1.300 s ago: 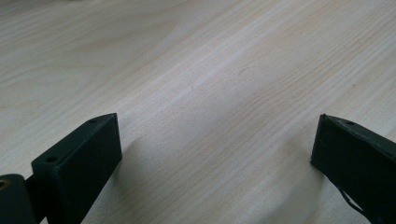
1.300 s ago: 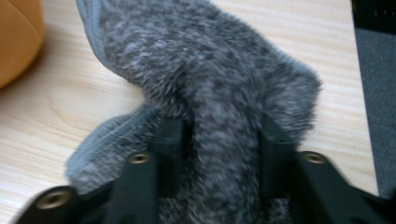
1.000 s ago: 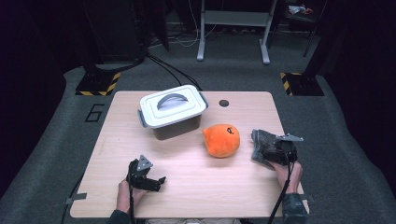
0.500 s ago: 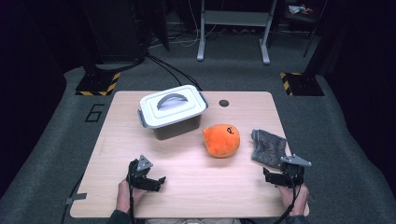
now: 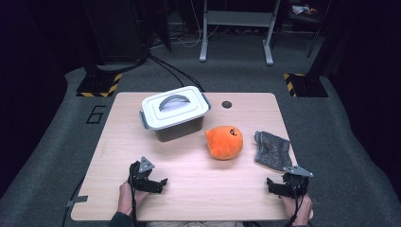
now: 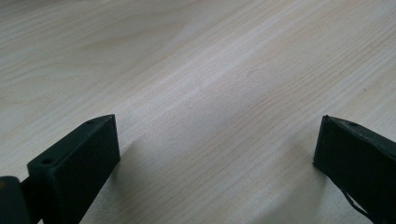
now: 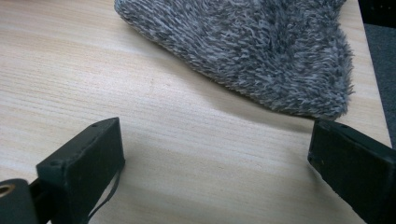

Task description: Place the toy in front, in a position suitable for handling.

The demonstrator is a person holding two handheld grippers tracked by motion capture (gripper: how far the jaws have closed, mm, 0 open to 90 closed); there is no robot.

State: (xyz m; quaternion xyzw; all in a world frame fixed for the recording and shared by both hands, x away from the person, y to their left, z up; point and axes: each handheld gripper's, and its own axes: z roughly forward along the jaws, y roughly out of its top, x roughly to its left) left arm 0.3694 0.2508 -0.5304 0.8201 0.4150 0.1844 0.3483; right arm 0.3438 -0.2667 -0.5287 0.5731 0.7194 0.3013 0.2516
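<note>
A grey fuzzy cloth (image 5: 273, 150) lies flat near the table's right edge, and its near end (image 7: 261, 51) fills the top of the right gripper view. Just short of it, toward the near edge, my right gripper (image 5: 276, 185) (image 7: 215, 128) rests low over the wood. Its jaws have just been opening and stand wide apart with nothing between them. My left gripper (image 5: 161, 182) (image 6: 217, 126) sits at the near left, open over bare wood. An orange plush toy (image 5: 224, 142) lies left of the cloth.
A white lidded box with a grey handle (image 5: 174, 111) stands at the back centre-left of the wooden table (image 5: 118, 142). A small dark round hole (image 5: 227, 104) sits near the far edge. Dark carpet and stands surround the table.
My right gripper has pulled back from the grey cloth toward the near edge and lowered, leaving the cloth flat on the table. The left gripper has stayed put.
</note>
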